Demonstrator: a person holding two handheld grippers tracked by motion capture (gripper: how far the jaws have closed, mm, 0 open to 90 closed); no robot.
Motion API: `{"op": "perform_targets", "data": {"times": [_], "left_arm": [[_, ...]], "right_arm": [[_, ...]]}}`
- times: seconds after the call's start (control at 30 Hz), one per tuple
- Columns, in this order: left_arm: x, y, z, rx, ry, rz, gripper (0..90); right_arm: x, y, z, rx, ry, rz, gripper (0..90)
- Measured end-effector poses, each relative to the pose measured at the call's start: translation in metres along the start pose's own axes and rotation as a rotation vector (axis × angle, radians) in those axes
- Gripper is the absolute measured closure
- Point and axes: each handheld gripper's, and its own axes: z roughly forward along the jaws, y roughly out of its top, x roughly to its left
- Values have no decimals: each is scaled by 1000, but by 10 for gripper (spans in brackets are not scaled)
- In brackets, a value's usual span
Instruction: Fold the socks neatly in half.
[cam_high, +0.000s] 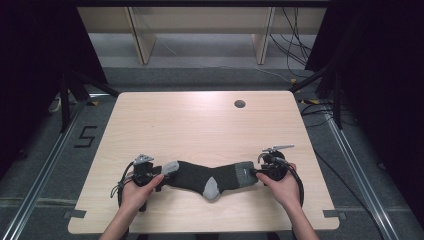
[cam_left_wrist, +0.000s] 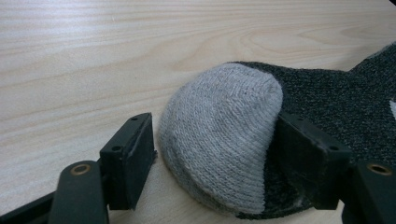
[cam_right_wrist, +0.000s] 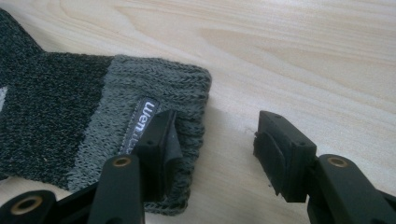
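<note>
At the table's (cam_high: 200, 125) near edge, a dark grey sock (cam_high: 207, 176) lies flat between my hands. My left gripper (cam_left_wrist: 212, 154) stands spread around its pale toe (cam_left_wrist: 224, 140), one jaw touching the knit, the other just clear. My right gripper (cam_right_wrist: 212, 149) stands spread, one jaw resting on the ribbed cuff (cam_right_wrist: 159, 88), the other on bare wood.

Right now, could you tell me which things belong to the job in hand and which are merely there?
In the job:
sock
left gripper, around its grey toe
right gripper, at its ribbed cuff

Merely there:
table
cable hole
</note>
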Motion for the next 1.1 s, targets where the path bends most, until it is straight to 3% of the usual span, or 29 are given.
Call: {"op": "perform_targets", "data": {"times": [0.3,0.37,0.47,0.6,0.63,0.67,0.7,0.77,0.8,0.87,1.0,1.03,1.1], "left_arm": [[2,-1,2,-11,-21,1,450],[1,0,2,-4,-21,-7,498],[2,0,1,9,-46,-33,562],[1,1,-1,9,-63,-18,637],[0,1,-1,6,-63,-12,643],[0,2,-2,8,-64,-7,647],[-1,2,-3,2,-59,-10,649],[1,2,-4,-2,-70,-13,650],[1,2,-5,-12,-73,-22,650],[2,4,-8,-18,-72,-24,649],[0,10,-13,-44,-80,-20,650],[0,11,-14,-47,-85,-19,650],[-2,15,-17,-58,-88,-24,651]], "right_arm": [[-3,-5,2,-2,19,-2,496],[-4,-7,3,-7,3,4,512],[0,-9,3,-14,41,22,556],[0,-6,4,-3,24,9,607],[0,-5,5,1,51,11,610],[0,-5,5,7,19,12,611],[0,-5,5,1,43,-4,611],[2,-4,4,9,-2,-4,609],[4,-4,4,11,28,11,608],[4,-4,5,10,32,13,607],[6,-4,5,-3,12,5,605],[7,-4,4,6,36,19,601],[9,-4,4,1,19,29,595]]}}
